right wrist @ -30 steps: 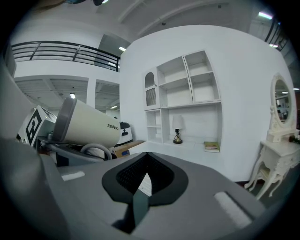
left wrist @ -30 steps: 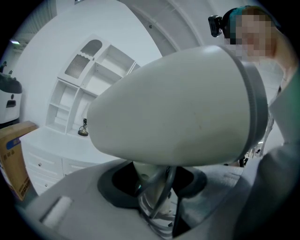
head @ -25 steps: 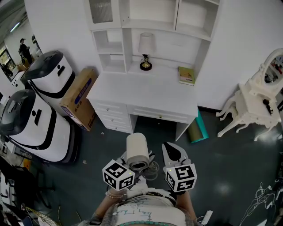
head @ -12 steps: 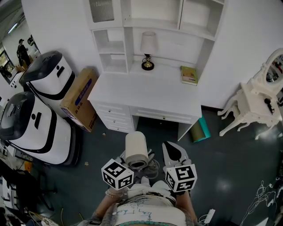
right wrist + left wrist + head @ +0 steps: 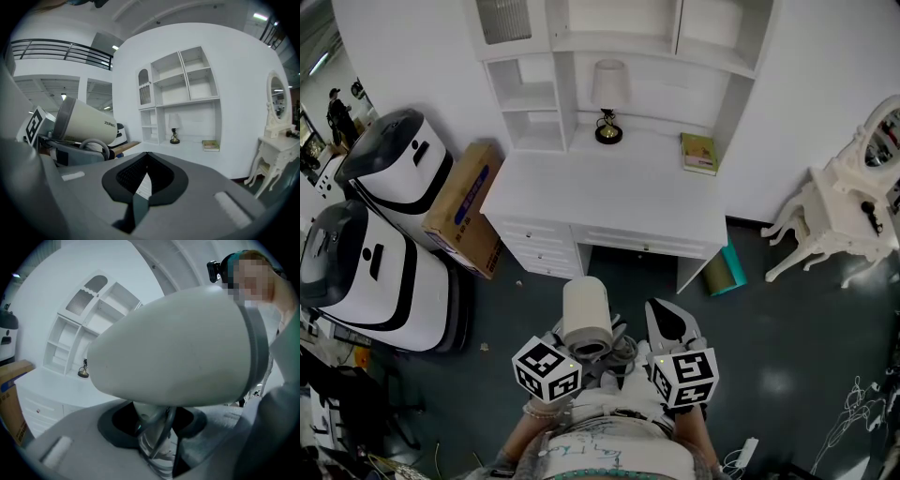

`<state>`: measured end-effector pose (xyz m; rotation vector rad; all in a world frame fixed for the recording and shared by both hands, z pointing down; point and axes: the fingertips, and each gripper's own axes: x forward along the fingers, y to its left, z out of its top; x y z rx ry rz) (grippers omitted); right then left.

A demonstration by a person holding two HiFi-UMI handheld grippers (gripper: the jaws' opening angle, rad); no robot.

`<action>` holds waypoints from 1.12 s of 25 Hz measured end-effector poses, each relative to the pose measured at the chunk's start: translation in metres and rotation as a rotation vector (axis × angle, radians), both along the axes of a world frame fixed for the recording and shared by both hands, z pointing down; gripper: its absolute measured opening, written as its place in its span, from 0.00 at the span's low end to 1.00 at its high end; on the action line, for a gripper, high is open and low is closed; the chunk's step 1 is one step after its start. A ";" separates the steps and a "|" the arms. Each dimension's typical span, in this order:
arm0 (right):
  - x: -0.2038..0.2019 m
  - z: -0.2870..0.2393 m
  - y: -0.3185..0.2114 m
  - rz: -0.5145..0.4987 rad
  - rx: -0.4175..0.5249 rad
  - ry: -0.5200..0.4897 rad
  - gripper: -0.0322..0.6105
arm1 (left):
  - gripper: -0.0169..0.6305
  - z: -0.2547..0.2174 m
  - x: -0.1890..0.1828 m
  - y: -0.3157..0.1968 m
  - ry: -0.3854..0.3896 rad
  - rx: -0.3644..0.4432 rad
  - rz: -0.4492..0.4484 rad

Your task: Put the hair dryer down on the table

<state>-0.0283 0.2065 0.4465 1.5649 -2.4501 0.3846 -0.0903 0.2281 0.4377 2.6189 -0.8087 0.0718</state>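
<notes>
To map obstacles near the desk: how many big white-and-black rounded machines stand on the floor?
2. One machine stands left of the white desk, beside the cardboard box; the other machine stands nearer the camera, at the head view's left edge. More may lie beyond that edge.

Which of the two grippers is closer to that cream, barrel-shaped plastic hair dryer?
Left. The left gripper clamps the handle of the cream, barrel-shaped plastic hair dryer; the right gripper, shut and empty, sits beside it, not touching.

Left tool (image 5: 592,343) clamped, right tool (image 5: 668,320) closed, side by side
</notes>
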 end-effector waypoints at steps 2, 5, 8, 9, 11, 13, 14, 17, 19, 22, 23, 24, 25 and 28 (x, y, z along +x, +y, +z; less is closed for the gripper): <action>0.001 0.000 -0.007 -0.005 -0.001 -0.001 0.09 | 0.29 0.001 0.002 -0.006 -0.004 0.001 -0.006; 0.005 -0.001 -0.020 -0.014 -0.002 -0.001 0.09 | 0.29 -0.001 0.005 -0.018 0.002 -0.003 -0.017; 0.009 -0.003 -0.035 -0.020 0.000 -0.003 0.09 | 0.29 -0.002 0.008 -0.032 0.006 -0.005 -0.030; 0.009 -0.004 -0.040 -0.025 0.000 -0.004 0.09 | 0.29 -0.002 0.008 -0.036 0.005 -0.005 -0.036; 0.011 -0.003 -0.049 -0.035 -0.001 -0.007 0.09 | 0.29 -0.002 0.011 -0.045 0.003 -0.004 -0.044; 0.012 -0.004 -0.058 -0.049 -0.002 -0.007 0.09 | 0.29 -0.002 0.014 -0.054 0.001 -0.001 -0.052; 0.013 -0.004 -0.062 -0.057 -0.002 -0.007 0.09 | 0.29 -0.002 0.015 -0.058 0.000 0.000 -0.056; 0.015 -0.005 -0.075 -0.074 -0.001 -0.008 0.09 | 0.29 -0.004 0.020 -0.070 0.004 -0.002 -0.065; 0.017 -0.007 -0.084 -0.082 -0.001 -0.009 0.09 | 0.29 -0.005 0.024 -0.079 0.004 -0.003 -0.070; 0.022 -0.008 -0.097 -0.096 -0.001 -0.011 0.09 | 0.29 -0.006 0.030 -0.091 0.005 -0.003 -0.080; 0.023 -0.008 -0.101 -0.101 0.000 -0.012 0.09 | 0.29 -0.006 0.032 -0.095 0.006 -0.003 -0.084; 0.025 -0.008 -0.106 -0.106 0.000 -0.014 0.09 | 0.29 -0.006 0.034 -0.099 0.007 -0.002 -0.089; 0.027 -0.008 -0.111 -0.113 0.002 -0.015 0.09 | 0.29 -0.007 0.036 -0.103 0.008 -0.001 -0.095; 0.032 -0.010 -0.124 -0.134 0.008 -0.014 0.09 | 0.29 -0.008 0.042 -0.115 0.006 0.001 -0.114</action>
